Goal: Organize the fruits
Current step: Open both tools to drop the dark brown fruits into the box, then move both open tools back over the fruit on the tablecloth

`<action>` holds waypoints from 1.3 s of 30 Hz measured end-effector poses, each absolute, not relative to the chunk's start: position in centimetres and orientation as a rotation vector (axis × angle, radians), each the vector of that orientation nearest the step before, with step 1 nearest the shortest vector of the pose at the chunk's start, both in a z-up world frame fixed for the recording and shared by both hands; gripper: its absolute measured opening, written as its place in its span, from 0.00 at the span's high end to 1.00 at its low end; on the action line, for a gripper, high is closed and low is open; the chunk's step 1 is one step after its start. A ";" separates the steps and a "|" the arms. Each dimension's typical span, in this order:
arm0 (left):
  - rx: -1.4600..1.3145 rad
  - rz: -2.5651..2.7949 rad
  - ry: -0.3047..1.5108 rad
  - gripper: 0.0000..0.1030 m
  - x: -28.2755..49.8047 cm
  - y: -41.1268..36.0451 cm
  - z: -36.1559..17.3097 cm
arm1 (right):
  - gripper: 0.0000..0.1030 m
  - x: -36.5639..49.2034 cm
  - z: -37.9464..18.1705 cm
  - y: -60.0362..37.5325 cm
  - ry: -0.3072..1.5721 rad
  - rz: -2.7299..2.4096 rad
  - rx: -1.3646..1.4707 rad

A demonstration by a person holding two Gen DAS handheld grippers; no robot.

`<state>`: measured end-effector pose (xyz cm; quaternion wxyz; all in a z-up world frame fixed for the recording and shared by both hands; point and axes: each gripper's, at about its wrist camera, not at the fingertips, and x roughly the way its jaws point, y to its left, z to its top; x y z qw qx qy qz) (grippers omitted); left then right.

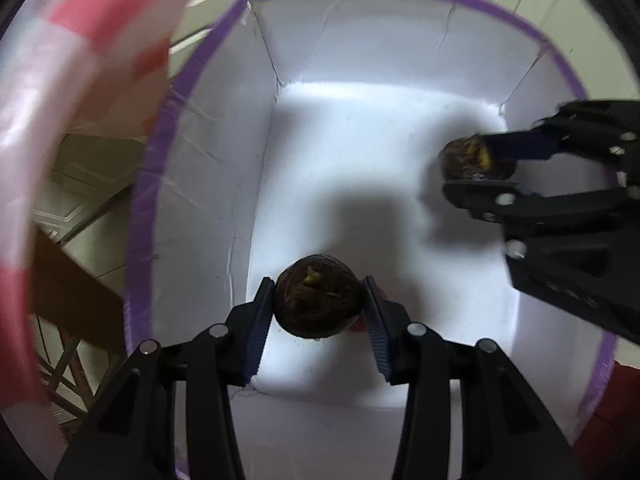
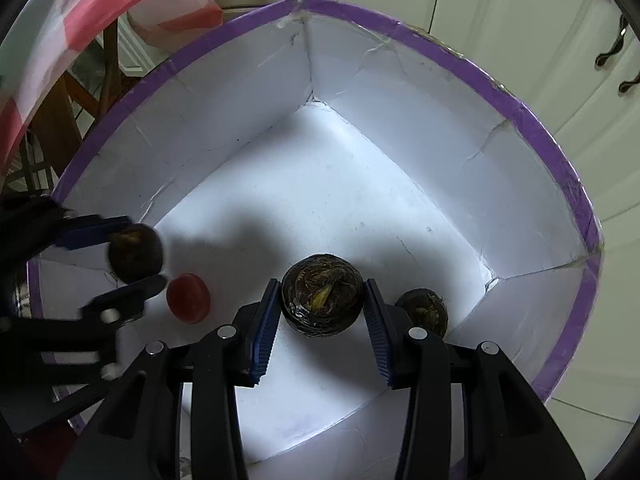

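1. Fruits are going into the white box with the purple rim (image 2: 532,120): your left tongs (image 1: 318,304) are closed around a dark round fruit (image 1: 316,298) low over the box floor, and your right tongs (image 2: 322,304) clamp a second dark fruit (image 2: 322,294) the same way.
2. You look to be at the placing step, both loads inside the walls but not clearly set down.
3. Next, I judge, you lower each until it rests, then spread the blue pads (image 2: 266,320) gently so nothing rolls.
4. Only the right wrist view shows what already lies in the box: a small red fruit (image 2: 188,298) just beside the left tongs, and a third dark fruit (image 2: 422,310) near the right-hand wall.
5. The left wrist view barely shows the red one and misses the third dark fruit.
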<state>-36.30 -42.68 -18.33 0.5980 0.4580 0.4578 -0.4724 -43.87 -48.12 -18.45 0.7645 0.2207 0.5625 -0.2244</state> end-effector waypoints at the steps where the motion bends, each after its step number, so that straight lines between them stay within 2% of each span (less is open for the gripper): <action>1: 1.069 -1.091 1.063 0.57 -36.3 -43.0 -18.7 | 0.59 -43.7 -18.7 -48.1 1.237 -0.492 0.475; 9: 1.093 -1.082 1.052 0.56 -36.6 -43.4 -19.8 | 0.59 -43.5 -18.9 -47.6 1.274 -0.501 0.463; 11: 1.086 -1.090 1.036 0.52 -36.8 -43.0 -19.3 | 0.58 -43.4 -19.1 -48.1 1.279 -0.504 0.458; 12: 1.085 -1.092 1.025 0.46 -36.8 -43.0 -19.2 | 0.58 -43.4 -19.0 -48.1 1.279 -0.506 0.457; 15: 1.082 -1.101 0.977 0.43 -37.3 -42.2 -17.9 | 0.52 -43.4 -18.5 -48.2 1.269 -0.510 0.461; 19: 1.057 -1.124 0.908 0.30 -37.9 -41.3 -15.8 | 0.42 -43.8 -16.7 -48.4 1.248 -0.522 0.435; 23: 0.990 -1.168 0.801 0.28 -39.6 -39.9 -11.5 | 0.40 -44.2 -13.6 -49.0 1.202 -0.566 0.393; 24: 0.966 -1.178 0.774 0.23 -39.8 -39.4 -10.4 | 0.40 -44.3 -12.6 -49.2 1.187 -0.578 0.385; 29: 0.849 -1.165 0.600 0.14 -40.1 -35.1 -4.2 | 0.38 -43.0 -6.8 -48.8 1.065 -0.603 0.323; 34: 0.694 -1.031 0.461 0.06 -37.8 -29.0 0.9 | 0.17 -39.7 0.6 -44.0 0.846 -0.486 0.223; 39: 0.484 -0.781 0.454 0.02 -31.5 -22.0 4.2 | 0.16 -34.7 4.1 -38.4 0.767 -0.333 0.146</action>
